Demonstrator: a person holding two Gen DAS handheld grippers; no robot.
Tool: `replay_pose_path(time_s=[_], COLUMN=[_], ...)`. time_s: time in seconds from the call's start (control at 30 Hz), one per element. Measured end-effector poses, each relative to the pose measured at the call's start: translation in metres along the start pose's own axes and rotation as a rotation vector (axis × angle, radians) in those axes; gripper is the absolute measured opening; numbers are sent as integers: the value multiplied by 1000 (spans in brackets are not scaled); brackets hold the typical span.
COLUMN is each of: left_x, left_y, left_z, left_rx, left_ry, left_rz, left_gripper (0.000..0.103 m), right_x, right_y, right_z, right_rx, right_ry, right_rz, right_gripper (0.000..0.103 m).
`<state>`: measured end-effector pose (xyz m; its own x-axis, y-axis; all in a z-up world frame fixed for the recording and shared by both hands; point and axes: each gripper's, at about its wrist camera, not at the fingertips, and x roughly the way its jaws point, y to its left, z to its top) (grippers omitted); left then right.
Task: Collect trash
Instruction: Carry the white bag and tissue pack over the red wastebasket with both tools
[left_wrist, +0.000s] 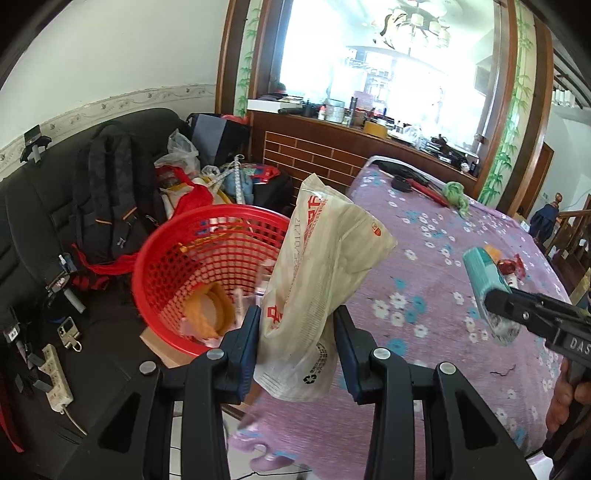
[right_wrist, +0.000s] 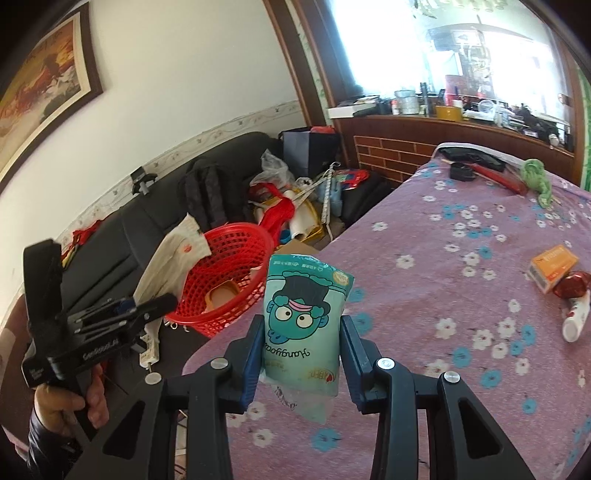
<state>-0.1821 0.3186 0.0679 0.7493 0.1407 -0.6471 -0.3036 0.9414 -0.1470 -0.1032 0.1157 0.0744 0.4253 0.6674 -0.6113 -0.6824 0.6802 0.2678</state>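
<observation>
— What is the left gripper (left_wrist: 295, 343) holding?

— Its fingers are closing on a crumpled beige wrapper (left_wrist: 317, 280) with red print, at the centre of the left wrist view; the wrapper is standing just right of the red basket (left_wrist: 177, 266), which is sitting lower left of centre with scraps inside.

— And the right gripper (right_wrist: 301, 354)?

— It is pinching a teal cartoon pouch (right_wrist: 304, 325) at lower centre, over the purple flowered cloth (right_wrist: 461, 266); an orange box (right_wrist: 552, 266) and a red wrapper (right_wrist: 570, 286) are lying at right.
</observation>
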Motion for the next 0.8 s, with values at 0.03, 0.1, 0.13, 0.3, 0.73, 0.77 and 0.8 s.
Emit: replay_pose_path(time_s=[0.03, 0.1, 0.13, 0.3, 0.73, 0.77, 0.8], left_x=[0, 2, 3, 17, 46, 48, 49], left_y=[6, 14, 18, 44, 77, 80, 81], left_z=[2, 6, 7, 17, 24, 24, 25], left_rx=[-2, -4, -3, -39, -81, -83, -85], left_ry=[-2, -2, 0, 35, 89, 92, 93], left_rz=[5, 15, 18, 34, 72, 73, 75], left_gripper=[41, 41, 41, 41, 42, 42, 42], right_x=[3, 10, 14, 43, 112, 116, 120], right_y=[4, 10, 16, 31, 76, 77, 77], right_z=[1, 4, 6, 15, 38, 38, 39], right_rx=[-2, -4, -10, -15, -40, -38, -35], right_ry=[4, 9, 12, 37, 96, 101, 106], right_rz=[8, 28, 41, 89, 157, 160, 165], right_gripper=[42, 42, 42, 42, 42, 42, 42])
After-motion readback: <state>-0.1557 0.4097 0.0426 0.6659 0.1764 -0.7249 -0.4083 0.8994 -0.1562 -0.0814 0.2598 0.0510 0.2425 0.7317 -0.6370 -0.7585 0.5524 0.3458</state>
